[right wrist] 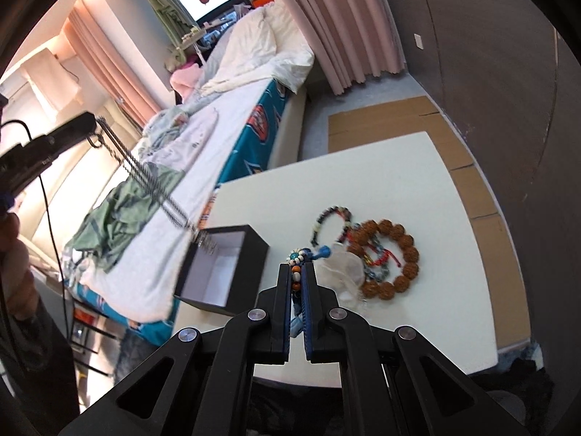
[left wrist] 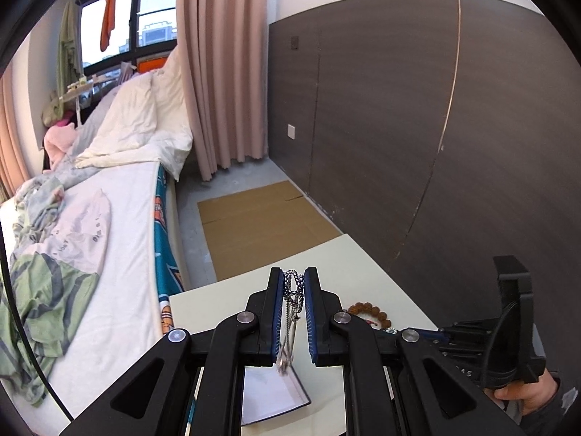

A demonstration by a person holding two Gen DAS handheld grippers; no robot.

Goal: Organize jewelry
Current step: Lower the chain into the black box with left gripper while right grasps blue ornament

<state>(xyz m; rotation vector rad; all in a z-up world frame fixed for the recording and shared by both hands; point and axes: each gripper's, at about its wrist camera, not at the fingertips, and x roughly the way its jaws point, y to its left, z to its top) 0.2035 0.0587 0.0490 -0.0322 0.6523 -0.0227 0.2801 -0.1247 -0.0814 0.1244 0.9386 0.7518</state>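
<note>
- The left gripper (left wrist: 294, 290) is clamped on a silver chain necklace (left wrist: 292, 290), its blue pads nearly together with the links bunched at the tips.
- In the right wrist view the necklace hangs slack from those jaws, and its pendant end dangles above the open black box (right wrist: 221, 272).
- The right gripper (right wrist: 296, 279) is pressed shut on a beaded cord (right wrist: 296, 272) with white, orange and teal beads and a blue tassel end.
- Both grippers are raised clear of the tabletop (right wrist: 417, 167) and angled downward toward it.
- The black box, with a pale lining, sits at the tabletop's left edge, next to the bed (right wrist: 232, 120).
- Near the tabletop's middle lie a large brown bead bracelet (right wrist: 397, 254), a dark mixed-bead bracelet (right wrist: 328, 221) and a red cord piece, touching or overlapping.
- A small clear pouch (right wrist: 345, 272) lies just beside them.
- A person's hand (left wrist: 523, 392) grips the right gripper's handle, low at the right of the left wrist view.
</note>
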